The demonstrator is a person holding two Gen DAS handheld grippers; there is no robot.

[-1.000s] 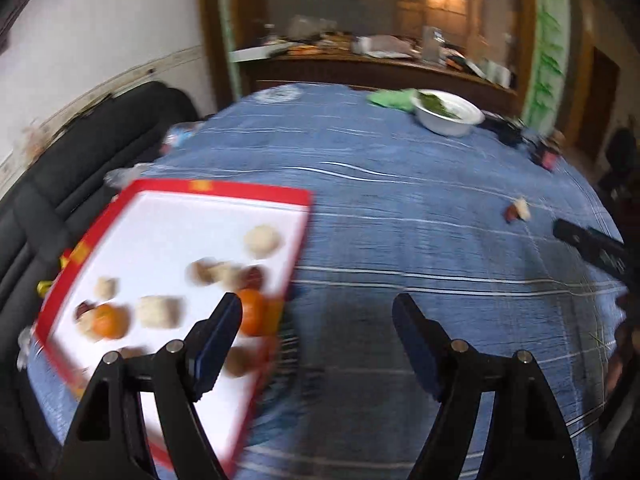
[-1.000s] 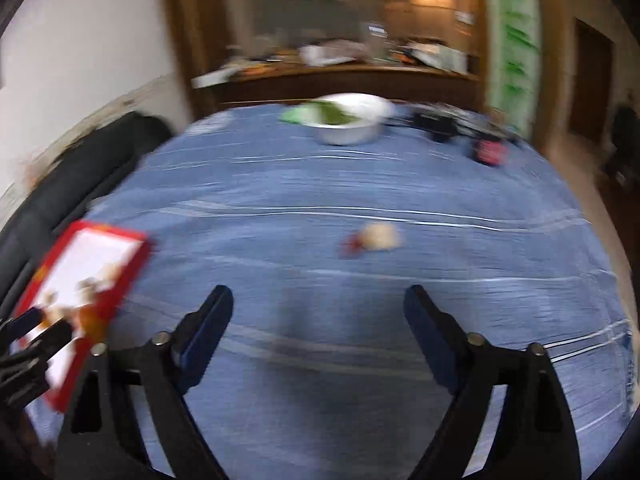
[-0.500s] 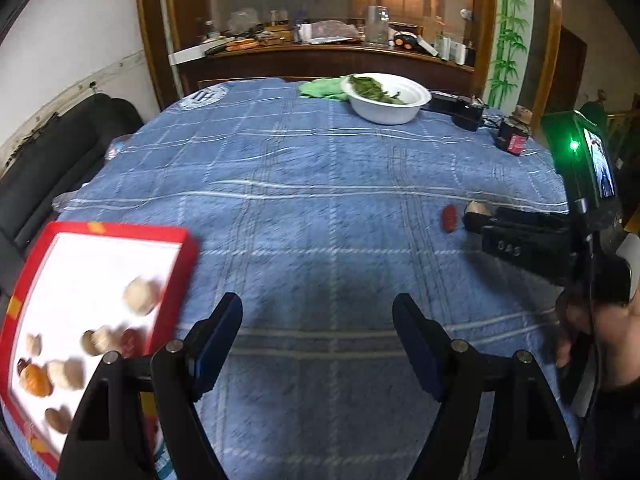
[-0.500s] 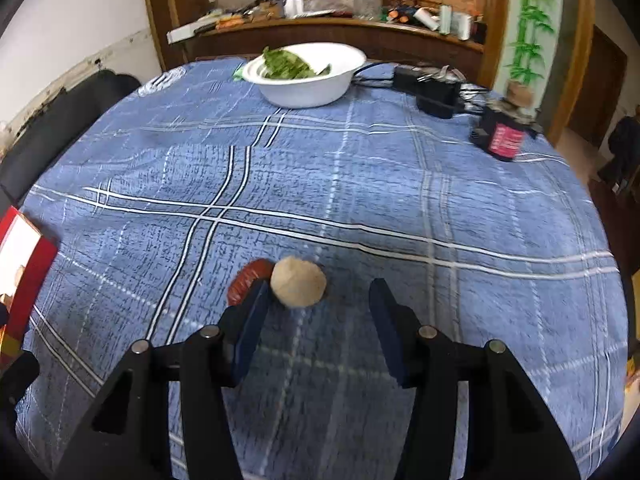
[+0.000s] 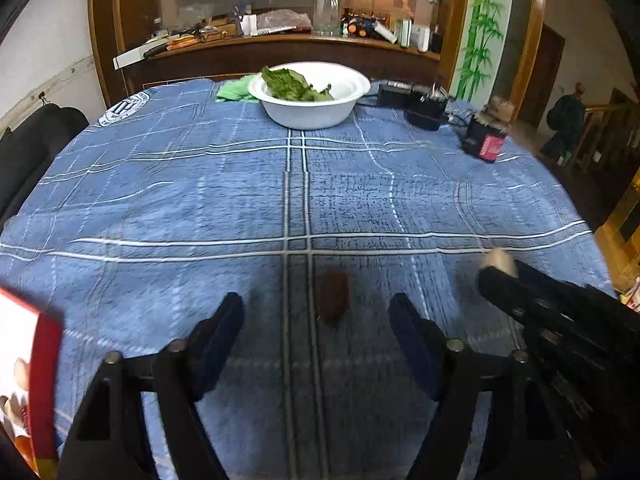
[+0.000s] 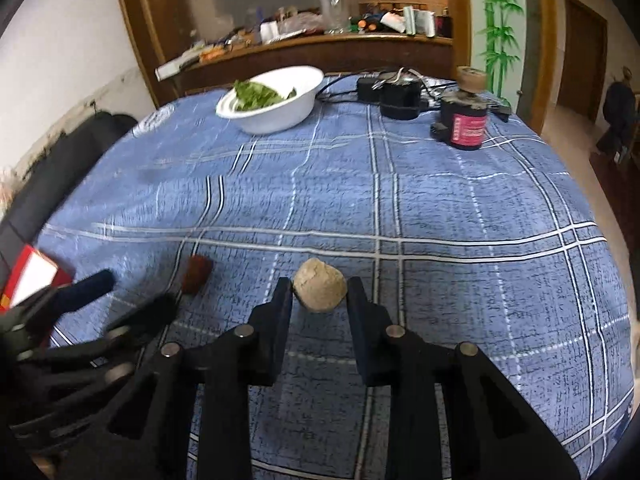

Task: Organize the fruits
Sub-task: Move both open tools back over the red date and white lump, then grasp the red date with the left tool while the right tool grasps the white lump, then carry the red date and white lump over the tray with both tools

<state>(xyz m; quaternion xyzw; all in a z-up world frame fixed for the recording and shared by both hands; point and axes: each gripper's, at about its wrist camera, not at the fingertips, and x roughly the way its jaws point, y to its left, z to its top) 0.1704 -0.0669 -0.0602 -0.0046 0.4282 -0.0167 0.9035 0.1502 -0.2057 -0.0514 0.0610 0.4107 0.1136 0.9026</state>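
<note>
The tan round fruit (image 6: 319, 290) sits on the blue tabletop (image 6: 460, 216) between the closing right tongs (image 6: 319, 300); pads should meet its widest part. The left tongs (image 5: 316, 332), apart yet narrowing, frame the dark red fruit (image 5: 333, 295).

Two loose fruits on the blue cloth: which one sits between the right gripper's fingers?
The round tan fruit, between the closing right gripper; the dark red fruit lies apart toward the left gripper.
</note>
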